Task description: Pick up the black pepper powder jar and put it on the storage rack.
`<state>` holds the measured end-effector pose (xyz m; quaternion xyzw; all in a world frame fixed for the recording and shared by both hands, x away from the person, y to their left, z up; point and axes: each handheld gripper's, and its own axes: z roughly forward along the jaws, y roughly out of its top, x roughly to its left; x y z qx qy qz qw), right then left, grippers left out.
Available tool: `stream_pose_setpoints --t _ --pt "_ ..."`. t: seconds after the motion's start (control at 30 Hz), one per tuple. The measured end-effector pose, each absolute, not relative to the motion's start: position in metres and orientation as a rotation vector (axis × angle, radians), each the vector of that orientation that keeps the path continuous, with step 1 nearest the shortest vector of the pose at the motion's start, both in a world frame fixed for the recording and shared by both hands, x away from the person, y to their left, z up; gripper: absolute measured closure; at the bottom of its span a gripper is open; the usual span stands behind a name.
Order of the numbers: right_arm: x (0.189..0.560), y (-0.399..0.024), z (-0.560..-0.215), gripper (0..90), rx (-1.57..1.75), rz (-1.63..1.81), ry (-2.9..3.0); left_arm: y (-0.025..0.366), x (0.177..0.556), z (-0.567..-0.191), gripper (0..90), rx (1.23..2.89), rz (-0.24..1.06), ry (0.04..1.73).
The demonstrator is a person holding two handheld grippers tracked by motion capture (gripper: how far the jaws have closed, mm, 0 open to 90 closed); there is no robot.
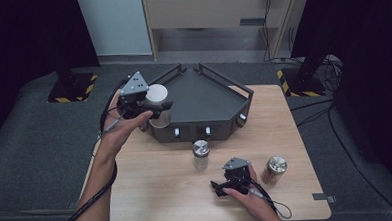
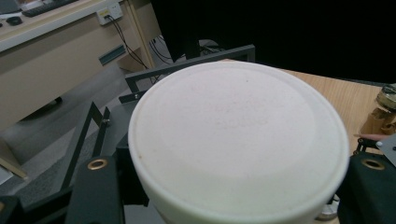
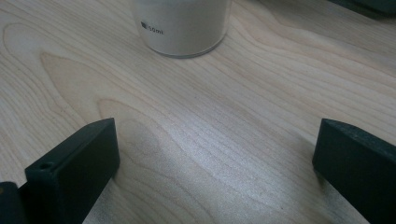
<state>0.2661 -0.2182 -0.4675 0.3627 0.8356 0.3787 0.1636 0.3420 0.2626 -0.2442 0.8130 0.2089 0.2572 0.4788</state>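
White-lidded jar (image 1: 157,103) is clamped in your left tongs (image 1: 149,108), held up off the table (image 1: 152,192) at the near-left corner of the dark tray (image 1: 203,97). In the left gripper view the white lid (image 2: 238,140) sits right btwn the two black jaws, w/ the tray rails behind it. Grip is on the jar's sides just under the lid, which keeps it upright and leaves the bottom free to set down. My read: you're carrying it over the tray's rail, so the lift is there to clear that rail; can't tell yet which part of the tray it's headed for.

Right tongs (image 1: 222,188) rest low over the table near its front edge, jaws well apart, nothing btwn them. The right gripper view looks along the bare wood at the base of a small jar (image 3: 183,25) w/ a volume mark printed on it. That looks like the silver-capped jar (image 1: 201,155) standing mid-table, just in front of the tray. Parked open and aimed that way, the right hand seems staged for that one next, w/o crowding the left.

Gold-capped jar (image 1: 275,169) stands just beside your right hand, on its outer side, untouched. Both loose jars are upright and well apart, so each leaves room for open jaws.
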Motion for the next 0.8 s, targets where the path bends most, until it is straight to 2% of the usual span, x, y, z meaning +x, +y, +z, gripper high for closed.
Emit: stream_pose_setpoints --t 0.33,0.8 --pt "0.266 -0.218 -0.467 0.6 1.034 1.079 2.384 0.256 0.36 -0.235 32.7 1.997 0.648 0.507" --pt "0.266 -0.218 -0.467 0.5 1.033 1.079 2.383 0.247 0.387 -0.241 32.7 2.007 0.625 0.534"
